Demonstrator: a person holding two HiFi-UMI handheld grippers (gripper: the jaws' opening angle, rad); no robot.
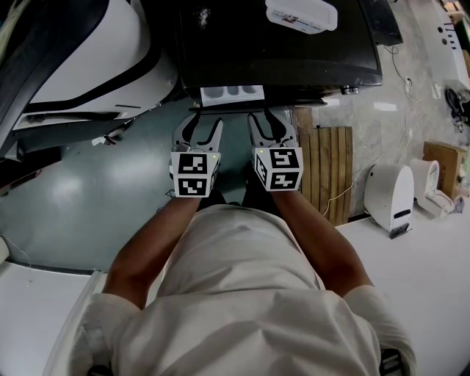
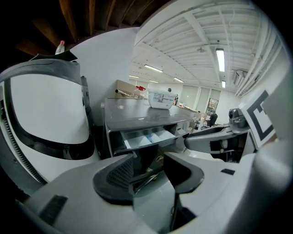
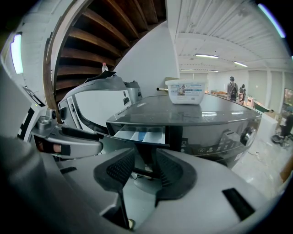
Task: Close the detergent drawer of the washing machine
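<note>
The dark grey washing machine [image 1: 279,51] stands in front of me, and its detergent drawer [image 1: 231,94] is pulled out, showing white compartments. My left gripper [image 1: 200,126] hangs just below the drawer's left end, open and holding nothing. My right gripper [image 1: 270,123] is beside it, under the drawer's right end, also open and holding nothing. In the left gripper view the drawer [image 2: 149,137] lies ahead, above the spread jaws of the left gripper [image 2: 149,167]. In the right gripper view the drawer [image 3: 139,135] sits just over the right gripper [image 3: 145,167].
A white plastic box [image 1: 301,13] rests on the machine's top. A large white and black curved machine [image 1: 81,59] stands close on the left. A wooden slatted pallet [image 1: 327,169], white appliances [image 1: 389,194] and a cardboard box [image 1: 444,158] lie on the right.
</note>
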